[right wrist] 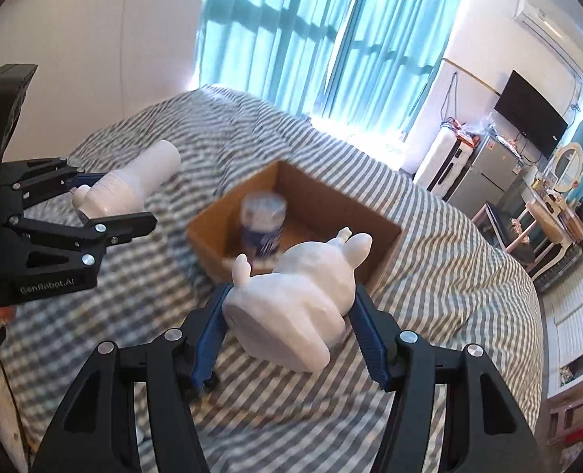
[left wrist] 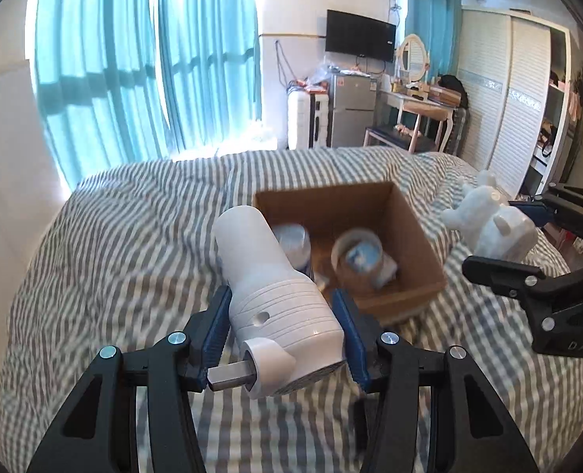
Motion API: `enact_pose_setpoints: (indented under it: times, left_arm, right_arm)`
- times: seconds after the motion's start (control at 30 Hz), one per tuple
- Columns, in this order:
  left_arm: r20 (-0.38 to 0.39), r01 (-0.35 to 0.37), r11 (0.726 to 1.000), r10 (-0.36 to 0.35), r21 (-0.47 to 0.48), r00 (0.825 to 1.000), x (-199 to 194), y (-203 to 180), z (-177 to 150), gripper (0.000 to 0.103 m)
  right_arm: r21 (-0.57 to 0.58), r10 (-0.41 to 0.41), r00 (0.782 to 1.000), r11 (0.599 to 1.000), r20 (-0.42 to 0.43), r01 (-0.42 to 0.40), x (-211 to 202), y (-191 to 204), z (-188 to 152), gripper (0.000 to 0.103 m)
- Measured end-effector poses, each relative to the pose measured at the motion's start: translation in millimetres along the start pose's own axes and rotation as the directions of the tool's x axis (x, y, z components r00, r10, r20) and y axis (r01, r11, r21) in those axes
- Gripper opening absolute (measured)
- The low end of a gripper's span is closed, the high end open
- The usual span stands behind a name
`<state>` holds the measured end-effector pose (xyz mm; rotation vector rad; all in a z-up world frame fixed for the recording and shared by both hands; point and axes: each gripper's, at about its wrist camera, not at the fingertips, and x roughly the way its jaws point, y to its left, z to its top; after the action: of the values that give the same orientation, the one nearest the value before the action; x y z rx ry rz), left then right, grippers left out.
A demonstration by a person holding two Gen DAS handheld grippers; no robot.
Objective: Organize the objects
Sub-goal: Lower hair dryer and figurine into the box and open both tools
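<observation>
My left gripper [left wrist: 281, 301] is shut on a white handheld device [left wrist: 270, 287] with a ribbed body and a metal stub, held above the striped bed next to the box's near left corner; it also shows in the right wrist view [right wrist: 128, 185]. My right gripper [right wrist: 289, 299] is shut on a white animal figurine [right wrist: 297, 303], held just in front of the open cardboard box [right wrist: 378, 252]. The figurine shows in the left wrist view [left wrist: 488, 220] to the right of the box [left wrist: 413, 228]. Inside the box lie a blue-and-white jar [left wrist: 293, 242] and a round clear container [left wrist: 356, 254].
The bed is covered with a grey-and-white striped duvet [left wrist: 134, 244]. Teal curtains [left wrist: 134, 67] hang behind it. A small fridge [left wrist: 352, 108], a dressing table [left wrist: 421, 106] and a white wardrobe [left wrist: 504, 90] stand beyond the bed's far end.
</observation>
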<state>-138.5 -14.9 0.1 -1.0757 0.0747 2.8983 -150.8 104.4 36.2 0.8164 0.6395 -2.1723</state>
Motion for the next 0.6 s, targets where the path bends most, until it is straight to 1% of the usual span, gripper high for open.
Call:
enact_pose_setpoints:
  times: [0.13, 0.27, 0.33, 0.5, 0.6]
  left_arm:
    - [0.012, -0.006, 0.999, 0.006, 0.040, 1.000, 27, -8, 25, 0.053]
    - [-0.008, 0.023, 0.998, -0.022, 0.063, 1.000, 61, -14, 41, 0.053]
    - [-0.015, 0.034, 0.997, -0.033, 0.073, 0.999, 81, -17, 47, 0.053]
    - [-0.058, 0.058, 0.994, -0.053, 0.094, 0.997, 126, -21, 50, 0.053]
    - [-0.081, 0.079, 0.992, -0.071, 0.103, 0.994, 146, -22, 48, 0.053]
  right_arm:
    - [0.031, 0.002, 1.000, 1.000, 0.018, -0.003, 19, -16, 19, 0.060]
    - [0.049, 0.002, 1.000, 0.999, 0.020, -0.003, 42, -30, 32, 0.060]
    - [0.061, 0.012, 1.000, 0.998, 0.009, -0.012, 60, -37, 35, 0.060]
    - [0.060, 0.027, 0.999, 0.998, -0.031, -0.025, 104, -48, 39, 0.060]
    - [0.049, 0.037, 0.998, 0.998, -0.051, -0.034, 127, -52, 39, 0.060]
